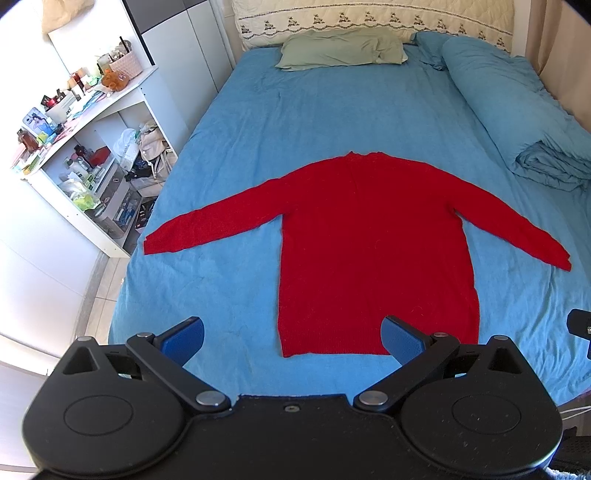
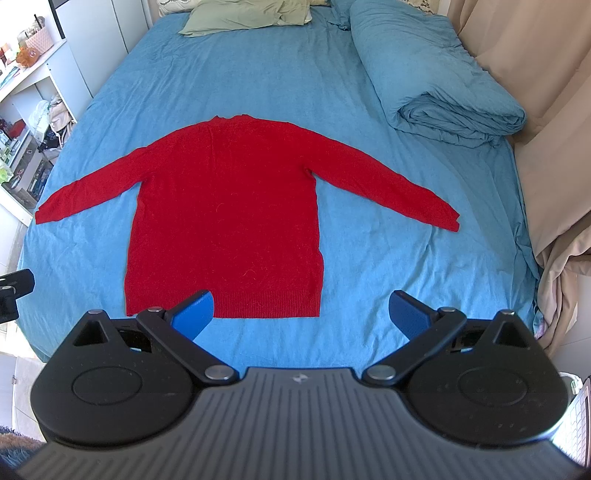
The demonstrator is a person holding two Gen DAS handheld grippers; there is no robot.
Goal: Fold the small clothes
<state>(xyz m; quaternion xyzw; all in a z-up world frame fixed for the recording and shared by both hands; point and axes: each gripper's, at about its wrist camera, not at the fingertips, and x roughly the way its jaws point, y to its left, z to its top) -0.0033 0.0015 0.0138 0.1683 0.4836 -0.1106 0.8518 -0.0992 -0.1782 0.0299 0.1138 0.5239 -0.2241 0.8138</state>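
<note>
A red long-sleeved knit sweater (image 1: 373,240) (image 2: 225,206) lies flat in the middle of both frames on a bed covered with a blue sheet (image 1: 295,110) (image 2: 221,74), both sleeves spread out to the sides and its ribbed hem toward the bottom of the frame. The left gripper (image 1: 293,338) fills the bottom of the left wrist view, jaws wide apart and holding nothing, just short of the hem. The right gripper (image 2: 301,310) sits the same way in its own view, jaws spread and empty. A pale green pillow (image 1: 343,48) (image 2: 247,14) rests at top centre, a rolled blue duvet (image 1: 517,110) (image 2: 436,85) at upper right, and a cluttered white shelf unit (image 1: 92,147) at left.
</note>
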